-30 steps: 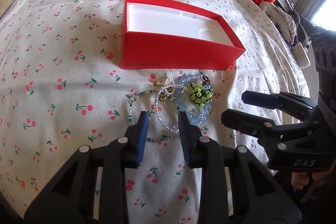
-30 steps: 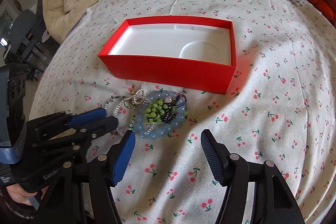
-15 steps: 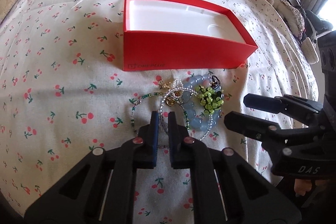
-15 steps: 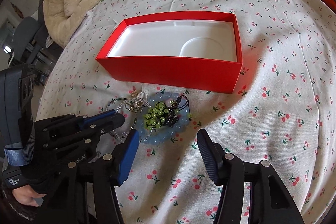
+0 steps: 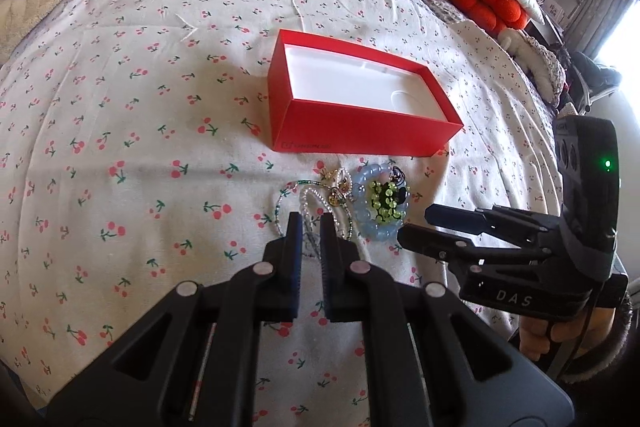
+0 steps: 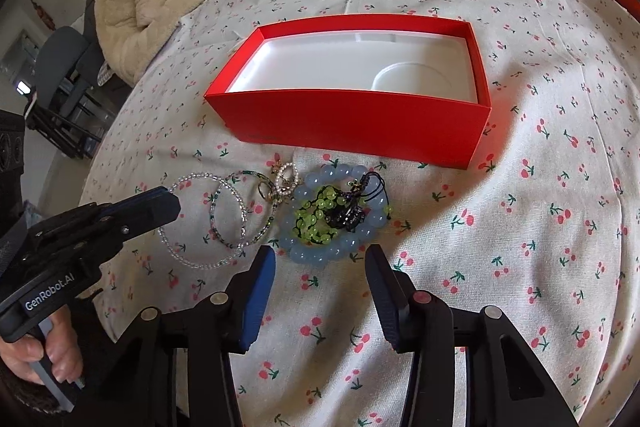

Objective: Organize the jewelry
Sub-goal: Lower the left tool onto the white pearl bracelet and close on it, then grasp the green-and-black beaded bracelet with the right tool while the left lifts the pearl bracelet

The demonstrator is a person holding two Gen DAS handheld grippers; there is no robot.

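- At the tips of the left claw (image 5: 308, 227), whose jaws were drawn in to a thin slit, a strand of the clear-bead bracelet (image 6: 180, 255) appeared pinched.
- Just beside that claw, toward the right one, the other thin bead loops overlapped the pinched bracelet, so a lift could have dragged them along as a tangle.
- Right claw (image 6: 320, 251) was open with its jaws just then closing; nothing sat between them, and the blue bead bracelet (image 6: 372, 223) lay just ahead of its tips.
- On that blue ring sat the green bead bracelet (image 6: 316, 215) and a black cord; a bite there might have caught only one piece and flicked the rest aside.
- Beyond both claws stood the red box (image 6: 360, 123), empty, on the cherry-print bed (image 6: 520, 227).
- A thin strand could have slipped from the left grip on the way to the box.
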